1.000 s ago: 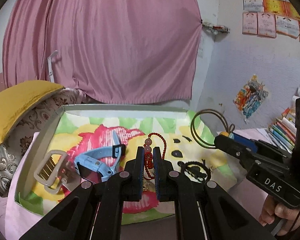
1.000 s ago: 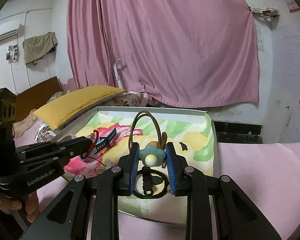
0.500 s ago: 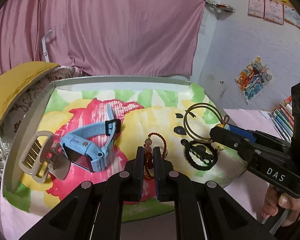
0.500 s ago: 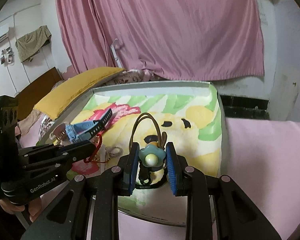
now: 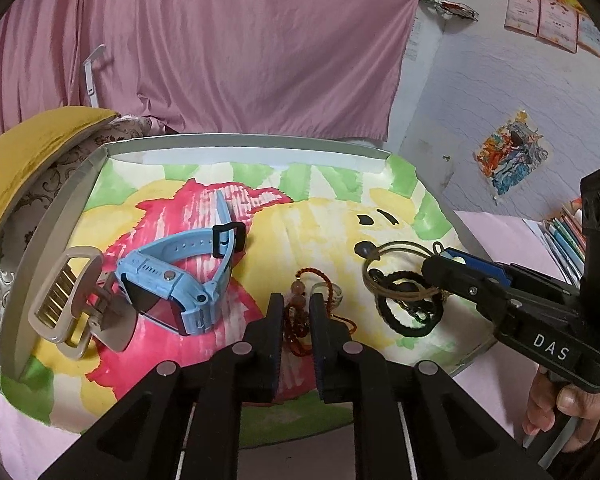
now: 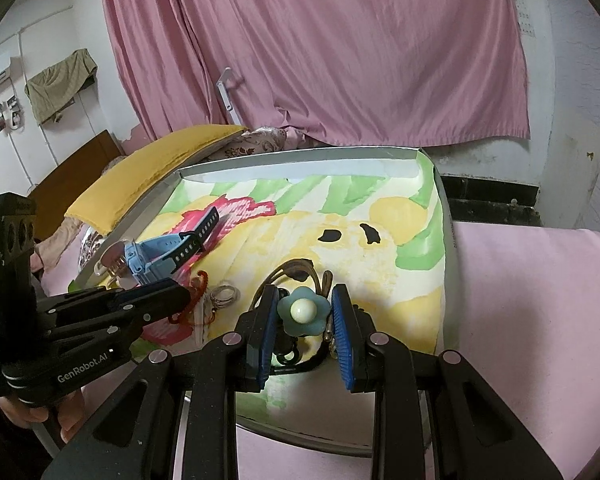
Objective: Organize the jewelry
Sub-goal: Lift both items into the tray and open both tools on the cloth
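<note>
Matt metal tray, glossy plastic watch

- The far half of the shallow grey tray with its painted flower lining is bare, open room ahead of both grippers.
- Left of the left gripper, a light blue plastic smartwatch and a beige plastic claw hair clip crowd the tray's left side.
- Between the grippers lie a small silver ring and a black braided hair tie.
- Right of the right gripper, the pink cloth surface is open.
</note>
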Action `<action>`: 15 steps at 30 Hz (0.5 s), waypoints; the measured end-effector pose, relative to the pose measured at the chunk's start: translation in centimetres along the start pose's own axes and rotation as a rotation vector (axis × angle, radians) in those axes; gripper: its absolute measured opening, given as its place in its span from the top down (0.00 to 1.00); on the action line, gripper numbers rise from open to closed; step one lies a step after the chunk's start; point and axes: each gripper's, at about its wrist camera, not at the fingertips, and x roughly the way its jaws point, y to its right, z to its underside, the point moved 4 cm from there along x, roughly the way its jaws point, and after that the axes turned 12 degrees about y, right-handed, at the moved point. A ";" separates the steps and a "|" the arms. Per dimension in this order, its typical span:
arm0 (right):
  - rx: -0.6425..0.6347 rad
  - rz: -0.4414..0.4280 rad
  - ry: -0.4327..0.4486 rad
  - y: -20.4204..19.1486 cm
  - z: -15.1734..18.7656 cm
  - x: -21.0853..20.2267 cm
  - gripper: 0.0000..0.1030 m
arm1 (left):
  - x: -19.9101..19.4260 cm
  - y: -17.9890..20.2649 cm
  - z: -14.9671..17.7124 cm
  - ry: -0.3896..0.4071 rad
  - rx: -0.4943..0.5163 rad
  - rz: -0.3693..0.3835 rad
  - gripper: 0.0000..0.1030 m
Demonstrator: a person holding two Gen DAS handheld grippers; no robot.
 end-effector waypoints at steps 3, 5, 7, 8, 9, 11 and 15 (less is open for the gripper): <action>0.000 0.002 -0.001 0.0 0.0 0.0 0.77 | 0.2 -0.2 0.0 -0.007 -0.009 0.000 0.82; 0.002 0.001 0.002 0.1 0.0 -0.2 0.76 | 0.2 -0.2 0.0 -0.005 -0.009 -0.002 0.82; 0.006 -0.005 0.007 0.0 0.0 -0.3 0.71 | 0.1 -0.3 -0.1 0.001 -0.004 -0.011 0.82; 0.007 -0.007 0.012 0.0 -0.1 -0.4 0.66 | 0.0 -0.3 -0.1 0.005 -0.002 -0.015 0.82; 0.005 -0.006 0.021 0.0 -0.1 -0.6 0.63 | -0.1 -0.4 -0.2 0.014 0.001 -0.020 0.81; -0.001 -0.008 0.039 -0.1 -0.2 -0.9 0.63 | -0.4 -0.6 -0.4 0.029 0.001 -0.023 0.73; -0.020 0.002 0.085 -0.4 -0.6 -1.8 0.58 | -1.5 -0.9 -0.9 0.094 -0.002 -0.024 0.60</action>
